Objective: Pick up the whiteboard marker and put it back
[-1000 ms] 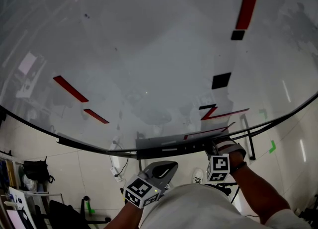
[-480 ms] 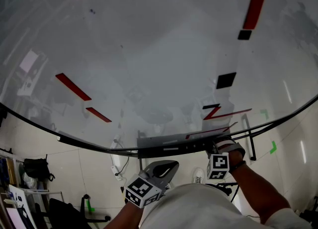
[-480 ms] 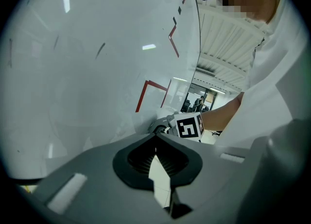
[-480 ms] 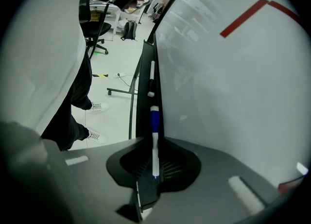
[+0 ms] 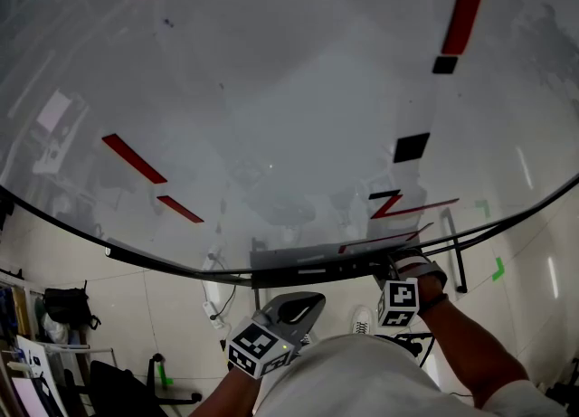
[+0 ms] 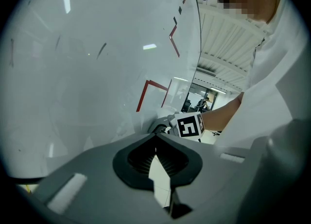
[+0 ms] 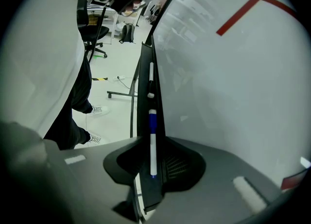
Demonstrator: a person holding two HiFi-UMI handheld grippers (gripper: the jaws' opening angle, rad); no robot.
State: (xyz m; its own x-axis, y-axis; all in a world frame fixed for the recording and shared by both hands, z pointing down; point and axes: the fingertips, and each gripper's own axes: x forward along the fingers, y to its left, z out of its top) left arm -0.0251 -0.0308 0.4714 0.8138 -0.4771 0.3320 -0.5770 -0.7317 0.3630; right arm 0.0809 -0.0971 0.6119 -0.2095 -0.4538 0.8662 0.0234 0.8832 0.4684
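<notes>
In the head view the whiteboard fills most of the picture, with the tray running along its lower edge. The right gripper is down at the tray, while the left gripper hangs below the board, well apart from the tray and idle. The whiteboard marker cannot be made out from here. In the left gripper view the left gripper's jaws meet at their tips with nothing between them, so this tool is closed and empty. It plays no visible part in the job. In the right gripper view the whiteboard marker, white with a blue cap, lies lengthwise in the tray between the right gripper's jaws. The jaws have just been opening. They now stand apart, with a gap showing beside the marker, so the marker appears to rest on the tray by itself and not in a grip. A second marker lies farther along the same tray. Judging from this, the pick-up and the return look done and the marker is back in its place. What seems left is only to draw the right gripper clear without nudging the marker off the narrow tray.
</notes>
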